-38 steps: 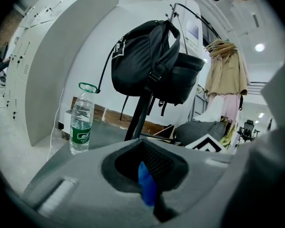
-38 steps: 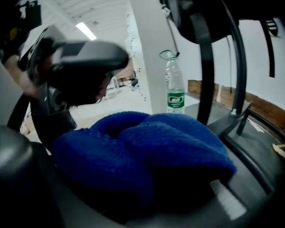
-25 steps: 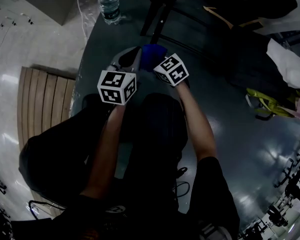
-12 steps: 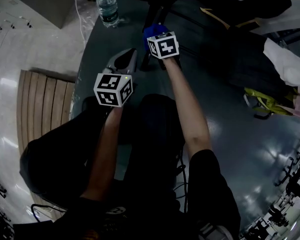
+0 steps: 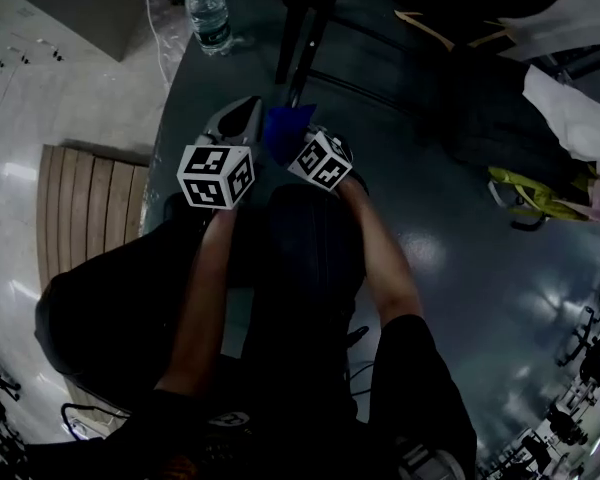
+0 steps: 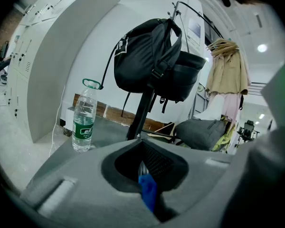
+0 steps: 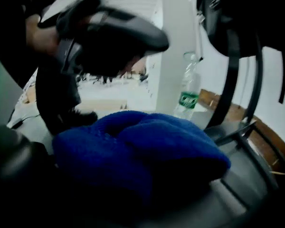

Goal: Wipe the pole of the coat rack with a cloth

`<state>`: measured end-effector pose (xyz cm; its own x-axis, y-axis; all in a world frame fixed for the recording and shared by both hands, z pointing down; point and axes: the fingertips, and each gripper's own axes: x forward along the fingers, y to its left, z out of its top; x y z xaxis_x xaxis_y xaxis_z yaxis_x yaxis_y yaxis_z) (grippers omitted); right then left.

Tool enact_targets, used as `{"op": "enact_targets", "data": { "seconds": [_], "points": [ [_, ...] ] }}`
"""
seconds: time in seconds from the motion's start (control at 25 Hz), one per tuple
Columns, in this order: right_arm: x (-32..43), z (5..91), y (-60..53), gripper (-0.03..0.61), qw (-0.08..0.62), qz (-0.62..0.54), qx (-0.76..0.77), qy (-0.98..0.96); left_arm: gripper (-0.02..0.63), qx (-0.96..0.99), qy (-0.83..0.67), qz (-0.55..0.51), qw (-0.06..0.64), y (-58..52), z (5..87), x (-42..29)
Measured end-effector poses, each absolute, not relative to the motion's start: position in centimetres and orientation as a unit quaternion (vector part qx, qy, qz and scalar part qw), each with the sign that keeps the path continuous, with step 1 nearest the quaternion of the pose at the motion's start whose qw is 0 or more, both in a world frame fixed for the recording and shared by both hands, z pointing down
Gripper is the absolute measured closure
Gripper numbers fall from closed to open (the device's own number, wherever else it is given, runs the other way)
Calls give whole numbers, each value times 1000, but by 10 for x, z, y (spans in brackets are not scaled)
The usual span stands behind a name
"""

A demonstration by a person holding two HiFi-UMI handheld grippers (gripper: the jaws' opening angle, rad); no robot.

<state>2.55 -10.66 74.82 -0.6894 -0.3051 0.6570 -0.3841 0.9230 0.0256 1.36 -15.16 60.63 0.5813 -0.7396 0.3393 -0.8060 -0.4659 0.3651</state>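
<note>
The coat rack's dark pole [image 5: 306, 40] rises from the dark grey platform [image 5: 430, 238] ahead of me; in the left gripper view the pole [image 6: 141, 113] carries a black backpack [image 6: 152, 61]. My right gripper [image 5: 298, 138] is shut on a bunched blue cloth [image 5: 286, 126], which fills the right gripper view [image 7: 137, 160] and hides the jaws. The cloth is short of the pole and apart from it. My left gripper [image 5: 242, 118] sits just left of the cloth, grey jaws together [image 6: 142, 170], with a blue sliver showing at their seam.
A water bottle [image 5: 209, 14] stands at the platform's far left edge. Dark bags [image 5: 500, 108] and a yellow-strapped item [image 5: 535, 203] lie to the right. Wooden slats [image 5: 85, 213] lie on the floor at left. Coats [image 6: 225, 70] hang on another rack.
The right gripper went out to the pole with the cloth, then came back toward me, beside the left gripper. The left gripper has hardly moved.
</note>
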Motion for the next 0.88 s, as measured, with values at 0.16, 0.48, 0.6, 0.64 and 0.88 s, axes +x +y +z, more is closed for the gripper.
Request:
{"op": "enact_targets", "data": {
  "seconds": [0.16, 0.48, 0.6, 0.64, 0.88],
  "points": [
    [58, 763, -94, 571, 358, 91, 235, -899, 611, 852, -452, 65, 257, -150, 598, 20],
    [187, 538, -130, 571, 47, 112, 517, -847, 611, 876, -432, -7, 214, -168, 462, 56],
    [184, 461, -106, 572, 16, 93, 542, -835, 611, 902, -396, -13, 172, -158, 391, 73],
    [185, 443, -99, 572, 9, 92, 553, -828, 611, 911, -379, -8, 163, -152, 373, 79],
    [197, 419, -78, 572, 4, 106, 594, -797, 611, 912, -394, 68, 92, -130, 379, 69]
  ]
}}
